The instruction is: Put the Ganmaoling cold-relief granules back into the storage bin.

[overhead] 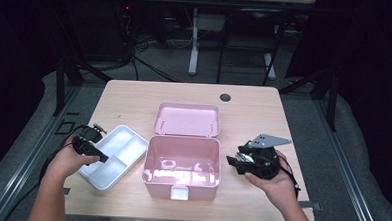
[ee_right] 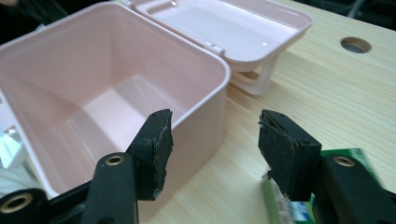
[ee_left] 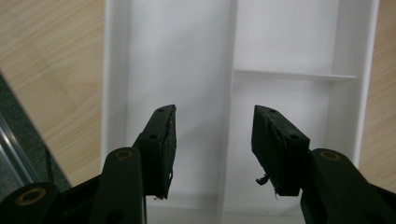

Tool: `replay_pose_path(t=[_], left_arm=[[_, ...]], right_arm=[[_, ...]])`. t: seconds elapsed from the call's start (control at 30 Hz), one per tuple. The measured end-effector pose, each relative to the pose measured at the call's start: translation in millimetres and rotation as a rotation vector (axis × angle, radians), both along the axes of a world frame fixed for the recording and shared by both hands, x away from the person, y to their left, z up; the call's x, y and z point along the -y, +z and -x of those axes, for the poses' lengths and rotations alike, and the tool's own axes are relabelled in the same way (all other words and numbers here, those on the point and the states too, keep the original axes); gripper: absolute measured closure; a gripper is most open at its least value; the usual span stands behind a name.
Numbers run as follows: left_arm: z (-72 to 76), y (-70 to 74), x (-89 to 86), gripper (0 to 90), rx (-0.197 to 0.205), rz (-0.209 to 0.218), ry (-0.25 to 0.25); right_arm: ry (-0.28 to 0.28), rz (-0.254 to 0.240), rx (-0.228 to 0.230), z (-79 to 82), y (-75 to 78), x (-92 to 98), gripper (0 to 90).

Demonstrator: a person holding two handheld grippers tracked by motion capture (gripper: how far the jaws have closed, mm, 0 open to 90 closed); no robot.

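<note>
A: Left gripper [ee_left: 212, 140] hangs right over the white tray [overhead: 113, 156], jaws apart and nothing between them.

B: And the tray sits flat on the bench [overhead: 129, 100], just left of the pink box [overhead: 181, 166], at a slant to it. In the left gripper view you can see its divider [ee_left: 229, 102] running up the middle and a cross wall [ee_left: 294, 74] splitting one side.

A: Thin moulded plastic, I'd say. Light, stiff enough, smooth and a bit glossy, so it could slide out of a loose pinch.

B: Where would you take it?

A: On a rim or on that middle divider. Both are narrow upright walls that the pads can close across. The flat floor gives nothing to bite.

B: Over on the other side, the right gripper [ee_right: 215, 142] stands clear of the box, jaws also parted, empty. It's by the box's right wall, not touching.

A: The box is open, lid [overhead: 187, 119] folded back flat behind it on its hinges. Rounded corners, pale pink, deep and bare inside, with a small latch [overhead: 179, 192] at the front.

B: Hard plastic again, a good deal bulkier than the tray. Something green [ee_right: 303, 210] lies on the wood under the right gripper; too blurred to name.
</note>
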State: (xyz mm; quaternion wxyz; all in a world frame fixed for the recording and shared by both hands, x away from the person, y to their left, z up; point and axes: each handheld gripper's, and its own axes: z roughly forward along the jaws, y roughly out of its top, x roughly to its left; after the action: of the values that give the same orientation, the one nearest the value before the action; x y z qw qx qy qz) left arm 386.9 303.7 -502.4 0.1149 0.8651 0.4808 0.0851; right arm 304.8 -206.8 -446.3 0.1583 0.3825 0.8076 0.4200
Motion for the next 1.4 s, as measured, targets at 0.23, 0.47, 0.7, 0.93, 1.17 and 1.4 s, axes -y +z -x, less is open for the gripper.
replay_pose_path(t=[0.23, 0.47, 0.7, 0.93, 1.17, 1.4], left_arm=[[-1.6, 3.7, -8.6, 44.9, 0.02, 0.025, 0.012], [-2.1, 2.2, -5.9, 42.8, 0.007, 0.047, 0.05], [1.3, 4.9, 2.5, 35.4, 0.001, 0.012, -0.036], [1.8, 5.3, 6.1, 45.9, -0.007, 0.013, -0.059], [2.6, 7.4, 6.2, 45.2, 0.0, 0.039, -0.062], [2.6, 7.6, 7.0, 43.3, -0.002, 0.045, -0.062]], right_arm=[[0.019, 0.287, -0.138, -28.2, 2.4, -0.5, 30.5], [0.033, 0.402, -0.228, -51.2, 5.8, 1.0, 37.3], [0.039, 0.444, -0.303, -66.5, 6.0, 6.3, 27.9], [0.082, 0.556, -0.359, -79.2, -0.2, 7.0, 25.6], [0.083, 0.574, -0.453, -93.8, -11.7, 9.1, 15.2], [0.063, 0.63, -0.522, -107.8, -27.5, 10.6, 9.6]])
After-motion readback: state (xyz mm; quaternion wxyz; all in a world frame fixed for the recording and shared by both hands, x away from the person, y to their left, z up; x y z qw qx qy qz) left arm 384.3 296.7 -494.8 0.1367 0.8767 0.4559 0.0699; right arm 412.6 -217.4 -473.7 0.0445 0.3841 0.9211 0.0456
